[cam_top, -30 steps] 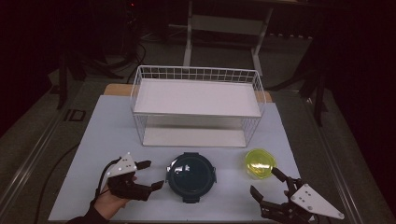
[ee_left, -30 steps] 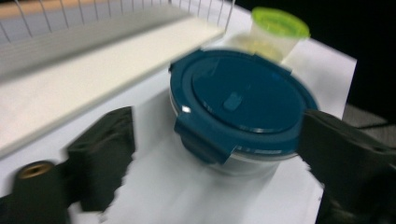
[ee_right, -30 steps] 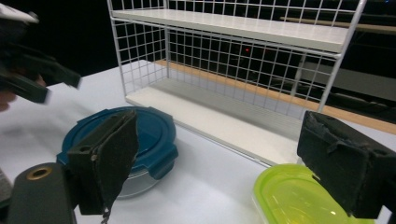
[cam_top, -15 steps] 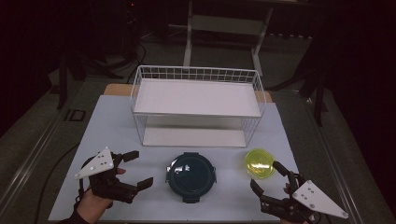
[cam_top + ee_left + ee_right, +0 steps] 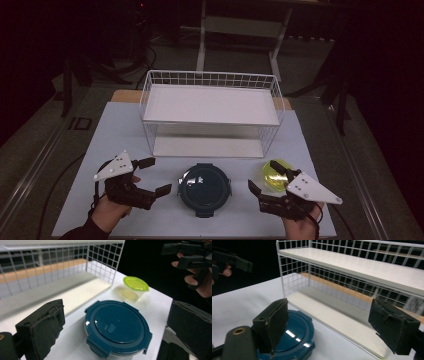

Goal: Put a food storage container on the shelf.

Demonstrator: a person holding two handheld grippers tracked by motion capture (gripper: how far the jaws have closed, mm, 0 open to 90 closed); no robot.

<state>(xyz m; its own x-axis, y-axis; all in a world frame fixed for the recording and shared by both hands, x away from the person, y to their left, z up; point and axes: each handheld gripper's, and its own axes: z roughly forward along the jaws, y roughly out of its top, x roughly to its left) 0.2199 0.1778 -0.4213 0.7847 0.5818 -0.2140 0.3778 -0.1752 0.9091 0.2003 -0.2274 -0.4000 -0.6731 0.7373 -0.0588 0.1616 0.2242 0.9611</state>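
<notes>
Item one: a single round container with a dark teal snap-on lid (image 5: 204,188), which we take as our landmark. It sits closed on the white table top (image 5: 125,125), its lid bearing four clip tabs and a small oval knob at the centre; we read no brand, label or lettering on it, nor on anything else here.

Item two: one left gripper (image 5: 153,176), just to the left of the teal container and apart from it. We see its jaws spread wide with nothing between them; in the left gripper view the container lies in the gap ahead of the pads, untouched.

Item three: one right gripper (image 5: 265,176), just to the right of the teal container. Its jaws too stand wide open and hold nothing.

Item four: one small clear tub with a yellow-green lid (image 5: 276,174), to the right of the teal container and slightly farther back, partly covered by the right gripper in the high view.

Item five: one white wire rack (image 5: 212,111) with two white shelves, standing directly behind the teal container.

Each gripper carries one grey three-cornered plate.
</notes>
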